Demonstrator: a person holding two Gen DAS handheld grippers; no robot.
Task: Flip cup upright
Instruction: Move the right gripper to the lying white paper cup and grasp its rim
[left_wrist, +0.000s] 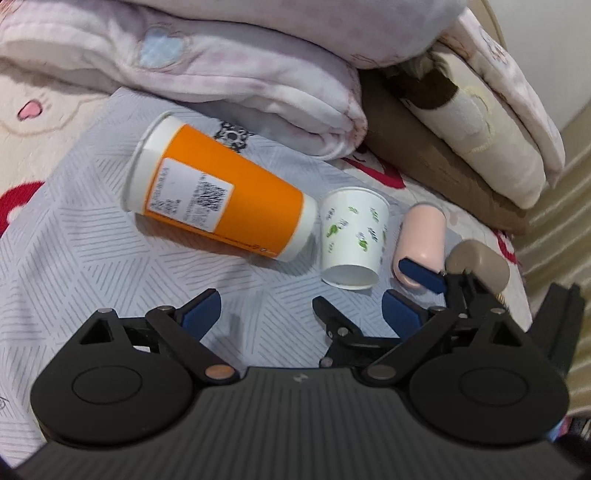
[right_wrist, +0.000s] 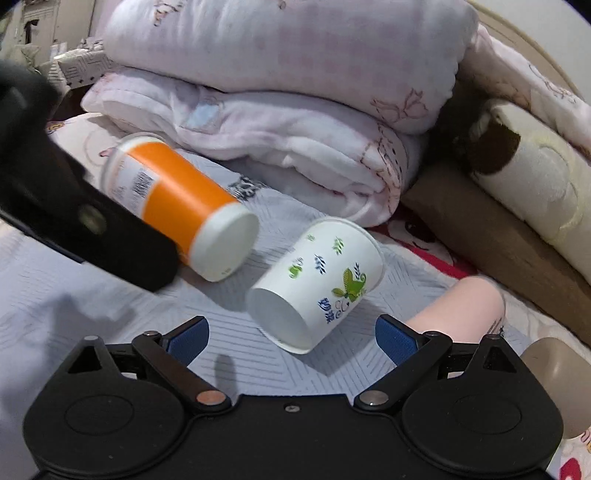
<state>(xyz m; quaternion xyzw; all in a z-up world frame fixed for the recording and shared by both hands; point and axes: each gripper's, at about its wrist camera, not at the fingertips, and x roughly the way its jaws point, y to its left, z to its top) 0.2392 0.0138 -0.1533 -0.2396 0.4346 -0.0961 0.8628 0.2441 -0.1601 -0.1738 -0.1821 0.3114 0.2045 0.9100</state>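
On bed sheet (right_wrist: 92, 302), white cup (right_wrist: 317, 284) lies on side, base toward right gripper (right_wrist: 291, 334), fingers wide, empty. Straddle wall mid-height, close gently, pivot upright. Left gripper (left_wrist: 301, 312) wide, empty; orange cup (left_wrist: 221, 192) also tipped.

Bed with grey patterned sheet (left_wrist: 92, 236), folded pink quilts (right_wrist: 280, 110) behind — pale wall (left_wrist: 554, 55)

My two wrist cameras look down-forward, close over the bed; both share the orange cup (left_wrist: 221, 192) (right_wrist: 177, 206) and white cup (left_wrist: 352, 240) (right_wrist: 317, 280).
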